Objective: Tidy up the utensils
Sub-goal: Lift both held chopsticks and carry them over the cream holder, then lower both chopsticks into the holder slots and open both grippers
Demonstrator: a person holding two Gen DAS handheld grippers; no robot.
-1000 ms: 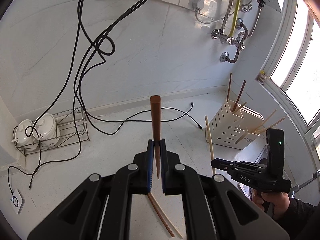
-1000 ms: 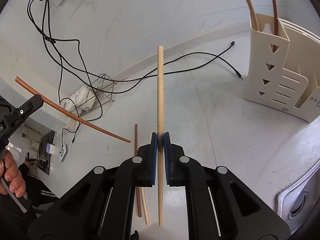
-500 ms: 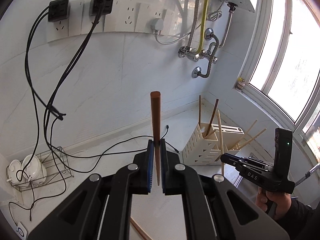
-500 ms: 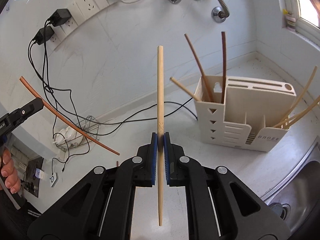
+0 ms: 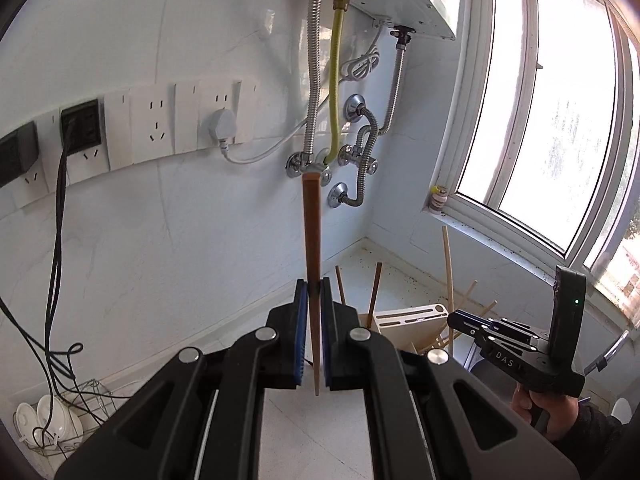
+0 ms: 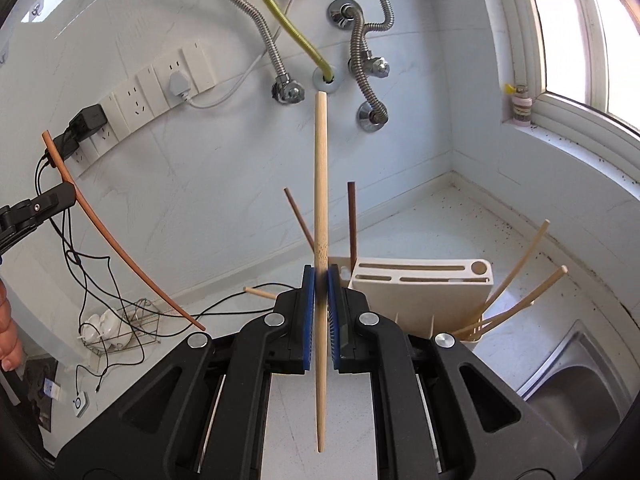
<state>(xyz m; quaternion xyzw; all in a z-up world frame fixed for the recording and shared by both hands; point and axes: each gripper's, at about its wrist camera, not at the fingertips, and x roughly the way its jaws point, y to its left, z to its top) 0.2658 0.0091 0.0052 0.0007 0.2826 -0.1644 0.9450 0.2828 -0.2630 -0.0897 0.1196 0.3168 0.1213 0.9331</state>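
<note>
My left gripper [image 5: 314,286] is shut on a dark brown chopstick [image 5: 311,232] that points up at the wall; it also shows at the left of the right wrist view [image 6: 120,240]. My right gripper [image 6: 321,272] is shut on a light bamboo chopstick [image 6: 321,176], held upright. The cream utensil holder [image 6: 420,284] stands on the counter just behind and below the right gripper, in the corner. It holds two brown chopsticks [image 6: 351,220] in one slot and light chopsticks [image 6: 516,276] at its right end. In the left wrist view the holder [image 5: 412,320] sits behind my fingers.
Water pipes and valves [image 5: 340,160] and a row of wall sockets [image 5: 152,124] with cables are on the wall. A wire rack with white bowls [image 6: 116,328] stands at the left. A steel sink [image 6: 576,376] is at the lower right. A window [image 5: 560,120] is on the right.
Both grippers have lifted and tilted upward, each keeping its chopstick. The view has swung from the counter to the wall, and the right gripper has come closer to the holder.
</note>
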